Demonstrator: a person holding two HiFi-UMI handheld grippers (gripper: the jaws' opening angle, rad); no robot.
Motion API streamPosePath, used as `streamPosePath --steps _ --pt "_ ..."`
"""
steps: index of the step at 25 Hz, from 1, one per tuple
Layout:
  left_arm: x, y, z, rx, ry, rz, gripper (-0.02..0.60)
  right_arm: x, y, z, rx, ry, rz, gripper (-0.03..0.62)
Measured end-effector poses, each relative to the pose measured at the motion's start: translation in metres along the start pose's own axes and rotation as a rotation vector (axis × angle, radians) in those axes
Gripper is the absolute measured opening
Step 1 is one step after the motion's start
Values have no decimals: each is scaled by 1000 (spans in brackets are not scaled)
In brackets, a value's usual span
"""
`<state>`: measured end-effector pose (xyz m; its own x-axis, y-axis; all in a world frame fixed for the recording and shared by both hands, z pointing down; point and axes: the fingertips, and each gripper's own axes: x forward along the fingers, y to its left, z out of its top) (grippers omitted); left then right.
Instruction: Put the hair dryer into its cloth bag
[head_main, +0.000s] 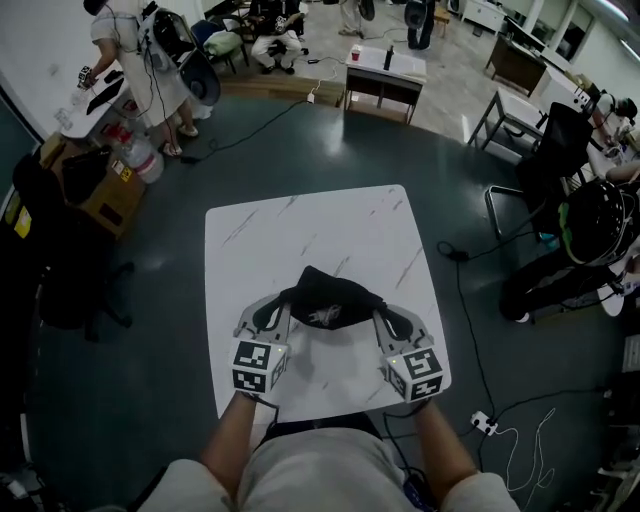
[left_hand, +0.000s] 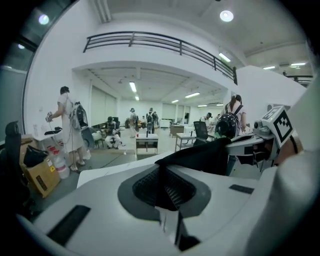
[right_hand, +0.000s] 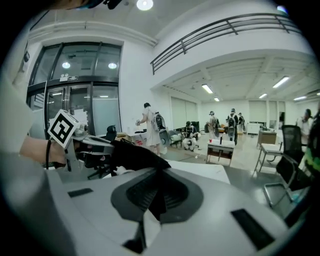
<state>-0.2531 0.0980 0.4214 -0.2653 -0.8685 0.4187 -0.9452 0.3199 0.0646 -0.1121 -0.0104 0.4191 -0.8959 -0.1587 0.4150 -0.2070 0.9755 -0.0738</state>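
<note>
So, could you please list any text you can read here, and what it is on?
None can be read.
White print on the black cloth bag: too blurred.
Yellow label on the brown cardboard box: too small.
Small sign above the glass doors: too small.

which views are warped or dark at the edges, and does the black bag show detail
Head view: even light, fisheye bends the room round the white table; the cloth bag is a mostly flat dark shape. Left gripper view: black corners, bowed railing, ceiling lamp glare. Right gripper view: same warp and dark corners.
</note>
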Motion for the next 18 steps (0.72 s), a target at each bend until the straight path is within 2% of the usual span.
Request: streamPosePath --steps 6,13,18 --pt "6 4 46 27 -67 -10 18 -9 -18 45 35 -71 -28 20" --pt "54 12 86 77 -55 -41 18 29 -62 80 -17 -82 -39 20" --pt "95 35 120 106 -55 13 18 65 -92 111 -67 -98 -20 20"
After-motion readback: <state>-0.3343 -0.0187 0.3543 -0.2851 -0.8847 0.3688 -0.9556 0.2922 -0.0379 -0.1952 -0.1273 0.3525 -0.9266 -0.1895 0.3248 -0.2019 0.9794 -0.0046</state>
